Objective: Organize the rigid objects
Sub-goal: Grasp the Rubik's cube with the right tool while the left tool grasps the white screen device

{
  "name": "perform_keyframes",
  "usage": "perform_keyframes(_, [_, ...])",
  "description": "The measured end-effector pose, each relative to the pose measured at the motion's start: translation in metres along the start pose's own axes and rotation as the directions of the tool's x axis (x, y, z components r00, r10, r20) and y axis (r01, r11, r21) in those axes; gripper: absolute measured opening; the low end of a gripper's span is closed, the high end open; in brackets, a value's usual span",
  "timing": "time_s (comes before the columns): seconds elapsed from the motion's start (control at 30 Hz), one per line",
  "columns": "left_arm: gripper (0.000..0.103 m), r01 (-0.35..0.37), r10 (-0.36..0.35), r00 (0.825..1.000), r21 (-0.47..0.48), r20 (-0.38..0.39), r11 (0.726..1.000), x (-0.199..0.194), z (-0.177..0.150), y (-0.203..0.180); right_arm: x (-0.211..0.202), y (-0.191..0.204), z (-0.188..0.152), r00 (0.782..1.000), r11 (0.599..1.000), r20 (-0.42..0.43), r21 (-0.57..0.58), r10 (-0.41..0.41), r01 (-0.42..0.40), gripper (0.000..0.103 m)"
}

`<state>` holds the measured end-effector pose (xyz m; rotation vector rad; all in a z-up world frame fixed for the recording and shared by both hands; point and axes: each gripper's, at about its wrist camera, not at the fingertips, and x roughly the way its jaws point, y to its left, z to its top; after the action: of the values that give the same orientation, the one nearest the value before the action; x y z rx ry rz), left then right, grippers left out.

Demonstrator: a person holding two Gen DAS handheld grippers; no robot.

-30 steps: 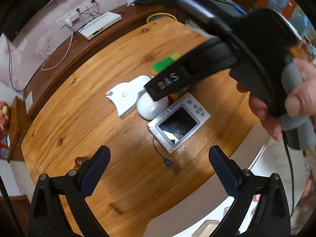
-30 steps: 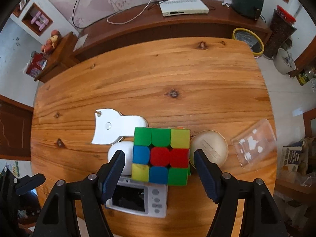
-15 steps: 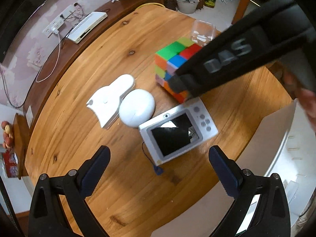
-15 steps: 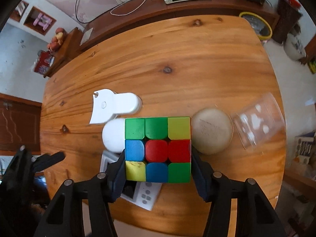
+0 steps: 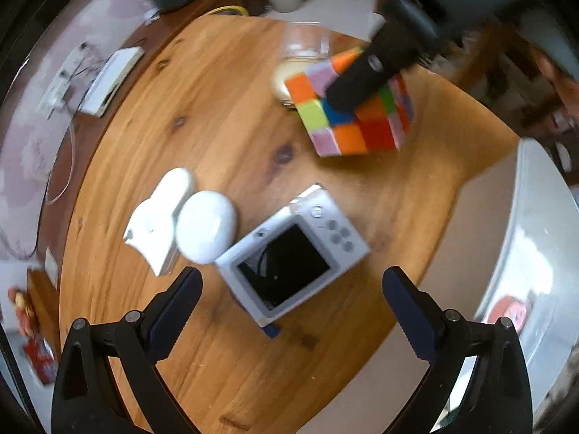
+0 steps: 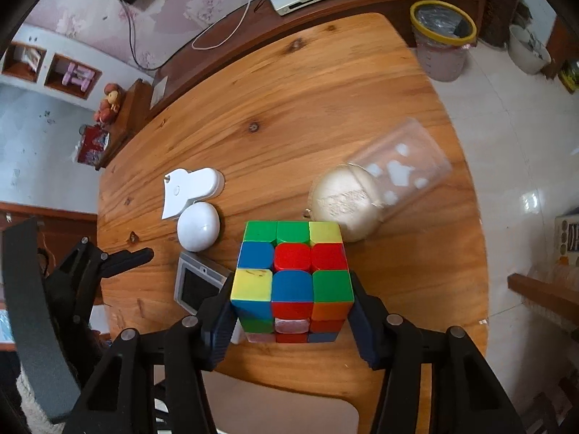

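A: What's in the left wrist view?
B: The left gripper (image 5: 291,302) hangs with its fingers wide apart over the camera (image 5: 293,253), touching nothing. The camera lies on the table (image 5: 217,108) beside a white egg (image 5: 206,226) and a white holder (image 5: 159,220). Farther off, the cube (image 5: 353,115) is up off the wood, pinched by the right gripper (image 5: 362,86).
A: And the right wrist view?
B: The right gripper (image 6: 291,320) has both fingers pressed on the cube's (image 6: 293,271) sides. Behind it lie a round lid (image 6: 343,202) and a clear tub (image 6: 398,170).
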<state>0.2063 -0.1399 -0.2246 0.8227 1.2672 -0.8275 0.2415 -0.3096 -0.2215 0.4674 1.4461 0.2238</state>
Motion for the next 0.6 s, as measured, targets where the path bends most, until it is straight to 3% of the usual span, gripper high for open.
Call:
perform_keyframes(0.43, [0.099, 0.106, -0.091, 0.99, 0.135, -0.108, 0.985, 0.027, 0.026, 0.011, -0.011, -0.052, -0.016, 0.994, 0.985, 0.047, 0.132, 0.102, -0.107, 0.056])
perform_keyframes(0.6, [0.09, 0.118, -0.08, 0.984, 0.246, -0.158, 0.962, 0.043, 0.028, 0.001, -0.011, -0.062, -0.016, 0.991, 0.979, 0.05, 0.156, 0.127, -0.134, 0.056])
